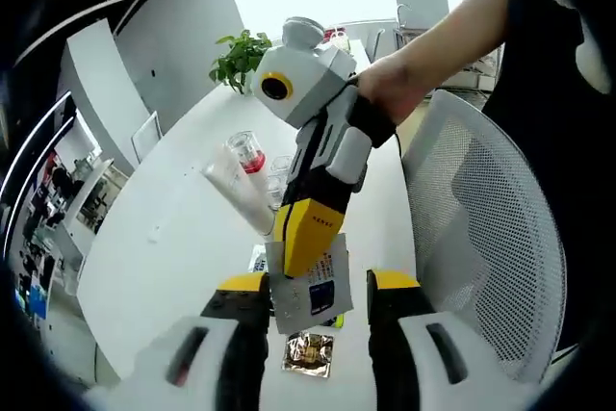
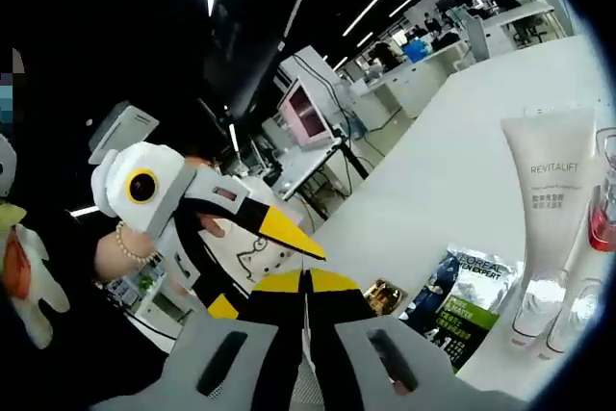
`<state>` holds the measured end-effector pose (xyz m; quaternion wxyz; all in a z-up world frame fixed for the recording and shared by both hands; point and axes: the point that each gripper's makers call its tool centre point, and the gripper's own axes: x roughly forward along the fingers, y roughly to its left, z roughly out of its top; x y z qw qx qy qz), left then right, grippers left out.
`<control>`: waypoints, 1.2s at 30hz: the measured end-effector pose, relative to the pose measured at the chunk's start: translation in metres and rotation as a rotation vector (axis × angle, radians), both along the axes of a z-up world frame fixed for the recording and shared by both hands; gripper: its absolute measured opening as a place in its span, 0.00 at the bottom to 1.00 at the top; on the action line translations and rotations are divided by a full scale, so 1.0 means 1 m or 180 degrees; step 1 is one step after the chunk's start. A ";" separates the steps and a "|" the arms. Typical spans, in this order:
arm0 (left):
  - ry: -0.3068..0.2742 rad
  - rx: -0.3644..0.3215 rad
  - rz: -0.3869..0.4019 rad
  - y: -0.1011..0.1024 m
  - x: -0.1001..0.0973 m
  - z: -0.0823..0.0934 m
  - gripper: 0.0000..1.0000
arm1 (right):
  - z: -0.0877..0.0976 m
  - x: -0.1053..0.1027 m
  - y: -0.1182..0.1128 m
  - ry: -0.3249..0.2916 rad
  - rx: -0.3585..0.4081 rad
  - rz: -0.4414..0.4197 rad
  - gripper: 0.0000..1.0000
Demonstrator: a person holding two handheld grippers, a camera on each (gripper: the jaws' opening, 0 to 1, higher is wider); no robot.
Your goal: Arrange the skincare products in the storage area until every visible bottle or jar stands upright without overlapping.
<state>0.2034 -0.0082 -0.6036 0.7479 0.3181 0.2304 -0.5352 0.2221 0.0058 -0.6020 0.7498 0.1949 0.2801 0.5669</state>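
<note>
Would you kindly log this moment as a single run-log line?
right tool: shut on small white-and-blue flat sachet | left tool: open | white plastic tube: standing on its cap

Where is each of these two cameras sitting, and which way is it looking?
Left gripper view: rides on the left gripper, looks along the white table toward a potted plant; a person's hand holds the right gripper, which pinches a sachet.
Right gripper view: rides on the right gripper, facing the left gripper and an office.
Shared: table, white tube.
</note>
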 end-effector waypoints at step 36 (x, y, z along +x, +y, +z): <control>0.1406 -0.3384 0.1905 0.036 0.000 0.046 0.25 | 0.058 0.027 -0.004 0.0578 0.1332 -0.0880 0.01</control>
